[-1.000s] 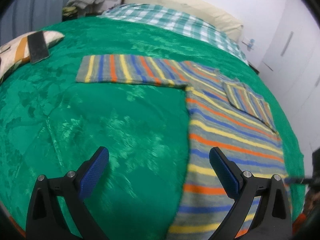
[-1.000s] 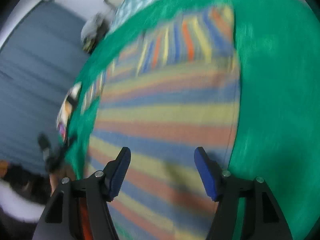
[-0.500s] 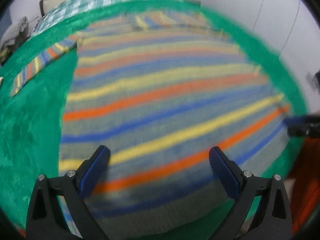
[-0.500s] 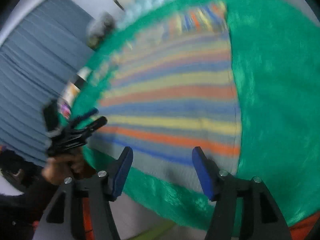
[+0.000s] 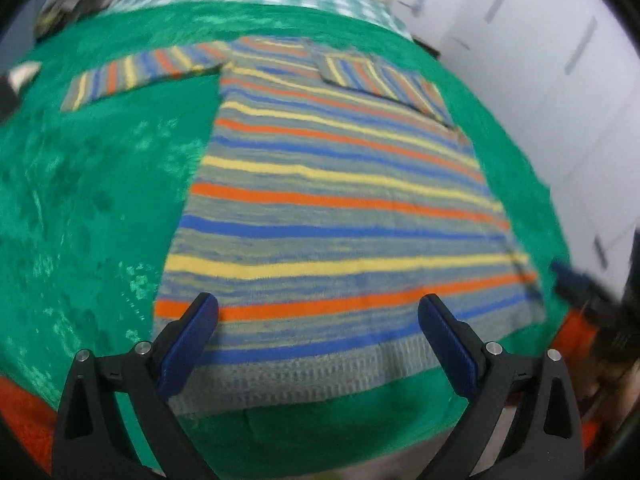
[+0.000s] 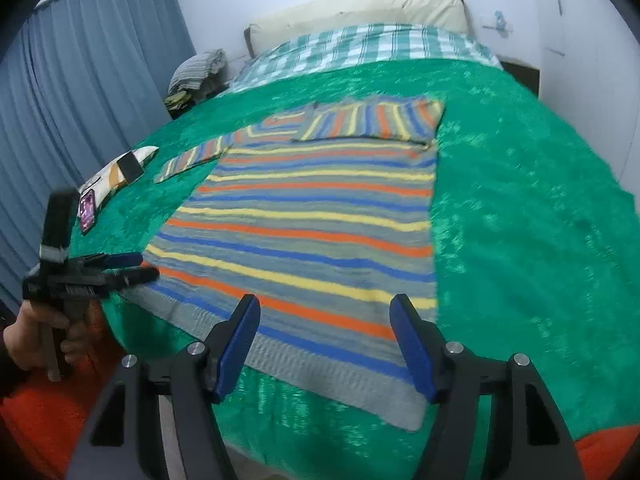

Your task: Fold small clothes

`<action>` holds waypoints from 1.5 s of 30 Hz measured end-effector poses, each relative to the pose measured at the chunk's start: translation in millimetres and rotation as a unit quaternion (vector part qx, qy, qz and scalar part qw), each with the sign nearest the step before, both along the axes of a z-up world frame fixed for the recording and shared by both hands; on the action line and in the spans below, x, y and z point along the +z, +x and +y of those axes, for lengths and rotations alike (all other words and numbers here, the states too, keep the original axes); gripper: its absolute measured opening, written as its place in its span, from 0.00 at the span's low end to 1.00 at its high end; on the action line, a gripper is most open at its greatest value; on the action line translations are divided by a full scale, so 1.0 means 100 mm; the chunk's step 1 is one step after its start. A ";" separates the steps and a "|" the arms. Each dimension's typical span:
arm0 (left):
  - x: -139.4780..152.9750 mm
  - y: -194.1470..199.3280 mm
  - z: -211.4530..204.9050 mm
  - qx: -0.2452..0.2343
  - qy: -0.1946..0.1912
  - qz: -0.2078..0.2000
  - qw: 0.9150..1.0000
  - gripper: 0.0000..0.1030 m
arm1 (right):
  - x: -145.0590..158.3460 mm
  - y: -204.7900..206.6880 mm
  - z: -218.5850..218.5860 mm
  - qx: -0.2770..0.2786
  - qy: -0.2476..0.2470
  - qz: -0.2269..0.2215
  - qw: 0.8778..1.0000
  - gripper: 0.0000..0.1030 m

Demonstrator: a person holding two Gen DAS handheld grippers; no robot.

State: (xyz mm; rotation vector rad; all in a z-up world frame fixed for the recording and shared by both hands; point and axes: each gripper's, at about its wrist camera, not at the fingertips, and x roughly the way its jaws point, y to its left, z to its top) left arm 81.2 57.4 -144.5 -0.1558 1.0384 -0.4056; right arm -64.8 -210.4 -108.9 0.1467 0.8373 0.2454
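A striped sweater [image 5: 336,216] in grey, blue, orange and yellow lies flat on the green bedspread [image 5: 88,200], hem toward me. Its left sleeve [image 5: 140,76] stretches out sideways; its right sleeve [image 5: 384,80] is folded across the chest. My left gripper [image 5: 318,320] is open and empty, just above the hem near the bed's front edge. My right gripper [image 6: 326,328] is open and empty over the hem's right part. The sweater [image 6: 316,220] also shows in the right wrist view, with the left gripper [image 6: 132,268] at its lower left corner.
A checked sheet [image 6: 360,48] and a cream pillow [image 6: 360,12] lie at the bed's head. A patterned cushion [image 6: 120,168] with a phone [image 6: 87,206] lies at the left edge. Blue curtains [image 6: 80,100] hang left. An orange cloth [image 6: 44,420] sits at the front edge.
Both grippers have pulled back toward the bed's front edge and now face the sweater's hem. Both stay open. The sweater has not moved.
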 end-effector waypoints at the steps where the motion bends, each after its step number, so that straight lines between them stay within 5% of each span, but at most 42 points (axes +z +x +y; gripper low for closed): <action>1: 0.00 0.03 0.05 0.010 -0.003 0.003 1.000 0.98 | 0.01 0.00 0.04 0.009 -0.007 0.002 1.000 0.65; 9: 0.18 0.65 0.57 0.056 -0.017 -0.017 0.998 0.97 | 0.00 -0.11 0.18 0.044 -0.052 -0.009 0.998 0.65; 15: 0.30 1.75 1.36 0.148 0.022 -0.055 0.987 0.97 | -0.07 -0.04 0.20 0.045 -0.051 0.003 0.998 0.65; 21: -0.10 2.59 2.22 0.270 0.036 0.007 0.962 0.96 | -0.13 0.02 0.21 0.043 -0.051 0.017 0.998 0.65; 25: -0.44 2.79 2.38 0.287 0.018 0.052 0.956 0.87 | -0.24 0.08 0.26 0.048 -0.059 0.040 0.996 0.65; 27: -0.44 2.81 2.34 0.291 0.037 0.035 0.955 0.73 | -0.29 0.10 0.30 0.054 -0.059 0.051 0.995 0.65; 28: -0.42 2.82 2.30 0.286 0.042 0.025 0.957 0.43 | -0.32 0.11 0.33 0.059 -0.061 0.055 0.995 0.65; 30: -0.39 2.88 2.27 0.269 0.017 0.029 0.963 0.05 | -0.33 0.12 0.37 0.065 -0.063 0.056 0.994 0.65; 37: 0.60 2.98 1.58 0.193 0.043 -0.078 0.977 0.03 | -0.27 0.05 0.48 0.091 -0.067 0.035 0.993 0.65; 41: 1.21 2.94 0.57 0.087 0.051 -0.144 0.985 0.03 | -0.24 0.02 0.50 0.104 -0.063 0.030 0.992 0.65; 45: 1.37 2.87 -0.38 0.002 0.045 -0.169 0.985 0.05 | -0.21 -0.01 0.49 0.108 -0.056 0.025 0.992 0.65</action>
